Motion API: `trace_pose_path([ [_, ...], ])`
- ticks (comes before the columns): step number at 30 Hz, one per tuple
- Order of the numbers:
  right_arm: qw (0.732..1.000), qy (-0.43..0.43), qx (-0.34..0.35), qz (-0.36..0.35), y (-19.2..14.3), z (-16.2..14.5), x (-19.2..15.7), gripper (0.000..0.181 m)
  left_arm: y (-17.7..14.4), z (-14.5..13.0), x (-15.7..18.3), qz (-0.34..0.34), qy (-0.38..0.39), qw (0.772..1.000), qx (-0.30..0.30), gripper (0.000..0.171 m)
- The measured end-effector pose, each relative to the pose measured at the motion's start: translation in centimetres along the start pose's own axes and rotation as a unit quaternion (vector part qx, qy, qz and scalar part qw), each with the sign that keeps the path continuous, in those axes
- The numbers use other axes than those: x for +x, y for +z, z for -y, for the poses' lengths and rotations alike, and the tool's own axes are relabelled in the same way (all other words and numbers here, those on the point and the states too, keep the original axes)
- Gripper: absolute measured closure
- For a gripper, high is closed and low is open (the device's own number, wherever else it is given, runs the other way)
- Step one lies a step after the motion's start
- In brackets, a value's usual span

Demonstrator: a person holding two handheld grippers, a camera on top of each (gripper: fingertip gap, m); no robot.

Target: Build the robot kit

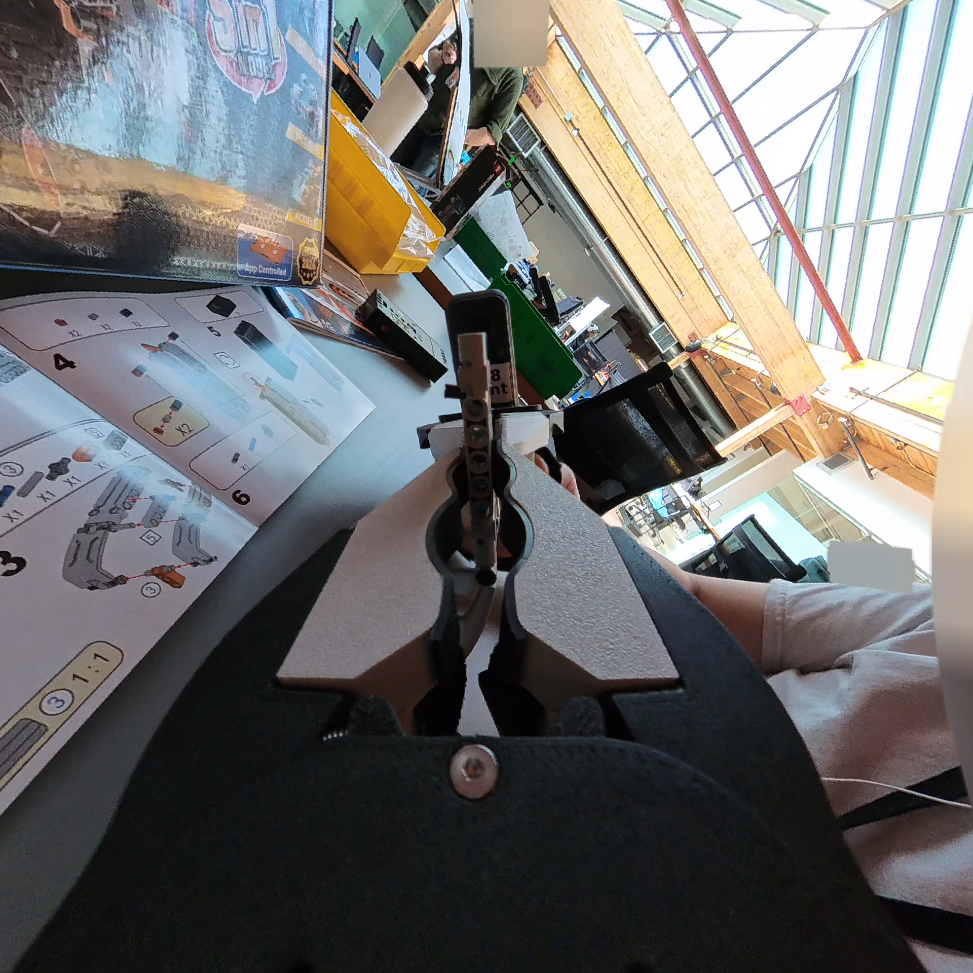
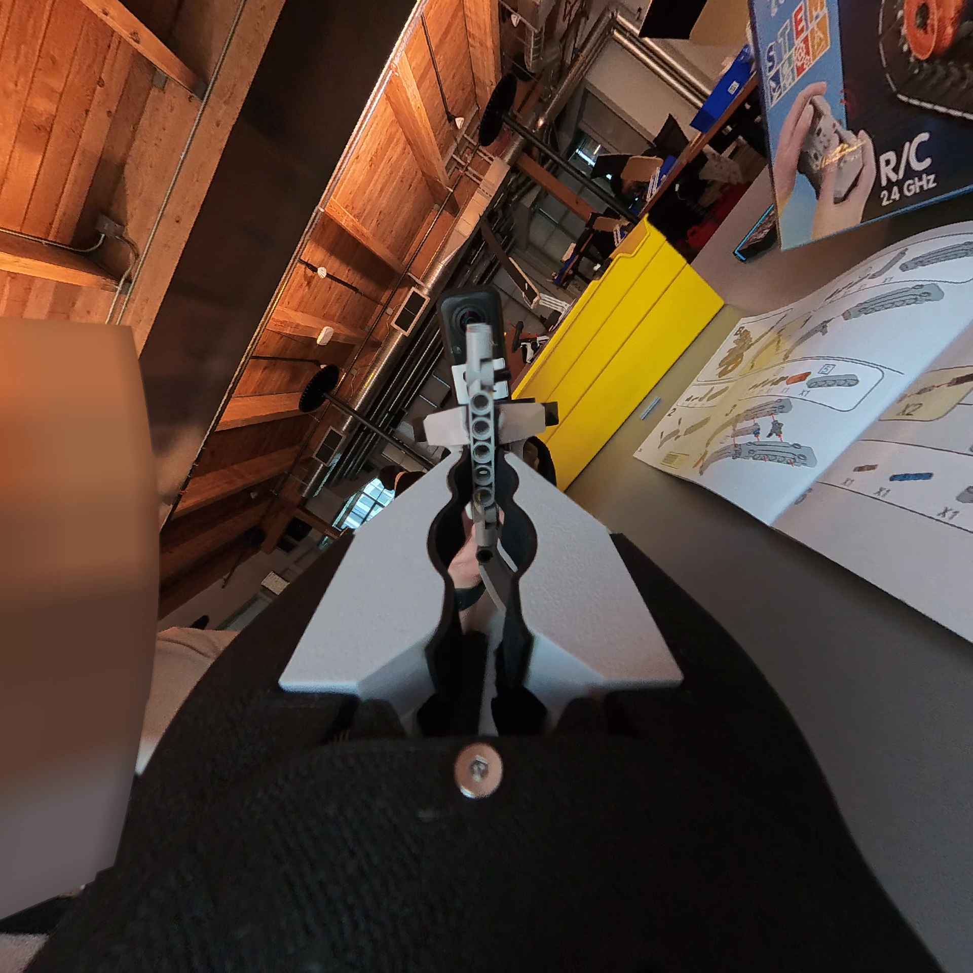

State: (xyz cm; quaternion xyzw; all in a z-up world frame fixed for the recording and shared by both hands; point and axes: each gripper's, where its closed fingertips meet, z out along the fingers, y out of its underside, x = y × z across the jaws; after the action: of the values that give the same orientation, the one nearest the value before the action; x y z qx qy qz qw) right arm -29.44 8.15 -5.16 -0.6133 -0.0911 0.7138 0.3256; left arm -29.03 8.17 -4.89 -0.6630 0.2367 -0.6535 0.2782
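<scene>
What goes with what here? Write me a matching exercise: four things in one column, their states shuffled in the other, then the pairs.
Things:
1. grey holed beam
2. instruction booklet
3. printed toy box
4. yellow bin

States:
A. lying open on the table
B. holding crinkled clear plastic
C. clamped between the fingers of the left gripper
D. standing upright at the booklet's far side

Pairs: 1-C, 2-A, 3-D, 4-B
</scene>
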Motion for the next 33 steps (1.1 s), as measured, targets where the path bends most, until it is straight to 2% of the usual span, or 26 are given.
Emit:
trace_pose_path([
  [5, 1.0, 0.001, -0.03, -0.006, 0.0, -0.4, 0.5, 0.177, -0.1, -0.5, -0.2, 0.0, -0.008, 1.0, -0.023, 0.167],
  [10, 0.999, 0.035, -0.028, 0.016, 0.2, -0.2, 0.3, 0.177, 0.2, -0.8, -0.1, -0.01, -0.018, 0.999, -0.033, 0.166],
  [20, 0.998, 0.015, -0.068, 0.008, -0.1, -0.6, -0.1, 0.177, 0.4, -1.2, 0.3, -0.02, -0.019, 0.999, -0.045, 0.166],
  [33, 0.998, -0.004, -0.068, 0.001, -0.2, -0.3, -0.4, 0.178, 0.6, -1.1, 0.5, -0.031, -0.036, 0.998, -0.036, 0.167],
])
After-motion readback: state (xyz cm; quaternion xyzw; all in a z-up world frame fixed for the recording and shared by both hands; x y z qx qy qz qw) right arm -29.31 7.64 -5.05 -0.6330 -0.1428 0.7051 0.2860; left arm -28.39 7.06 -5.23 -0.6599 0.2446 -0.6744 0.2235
